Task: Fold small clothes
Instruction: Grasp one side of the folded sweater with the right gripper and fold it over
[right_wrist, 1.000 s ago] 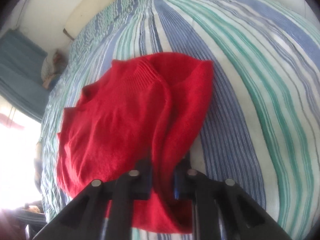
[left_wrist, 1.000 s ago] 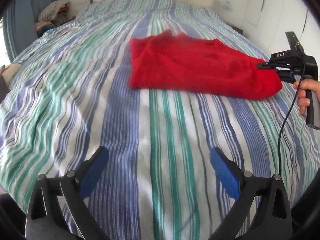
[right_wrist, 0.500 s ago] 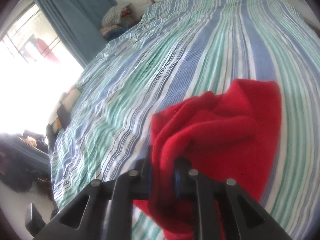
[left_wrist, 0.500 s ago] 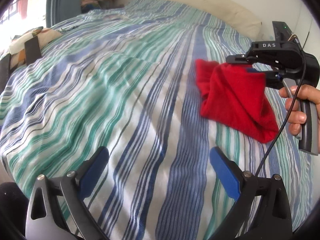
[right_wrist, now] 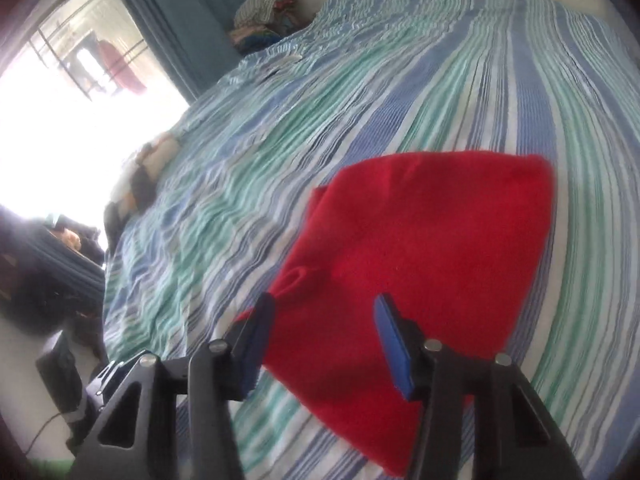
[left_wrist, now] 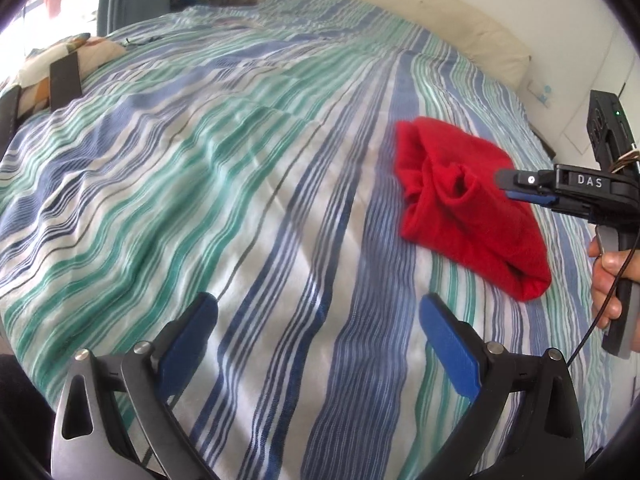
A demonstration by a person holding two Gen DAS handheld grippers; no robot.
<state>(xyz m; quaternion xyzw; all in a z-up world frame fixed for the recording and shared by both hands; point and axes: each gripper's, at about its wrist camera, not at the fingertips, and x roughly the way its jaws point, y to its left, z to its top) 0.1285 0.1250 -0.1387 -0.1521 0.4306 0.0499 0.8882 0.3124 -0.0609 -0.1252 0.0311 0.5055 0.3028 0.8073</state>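
While its blue-padded jaws are opening, the right gripper (right_wrist: 324, 336) hovers over a red knitted garment (right_wrist: 432, 248) folded on the bed (left_wrist: 240, 184).

Soft and fuzzy, the garment lies doubled into a rough, rounded rectangle toward the bed's right edge, one end puckered into loose folds, a small loop at its near hem; it lies between the pads, which do not press it. Left gripper (left_wrist: 320, 344) stands wide apart over bare cover, holding nothing. Rumpled cotton bedcover runs in blue, green and white stripes. A hand (left_wrist: 610, 280) grips the right gripper's black handle, a thin cable hanging beside it.
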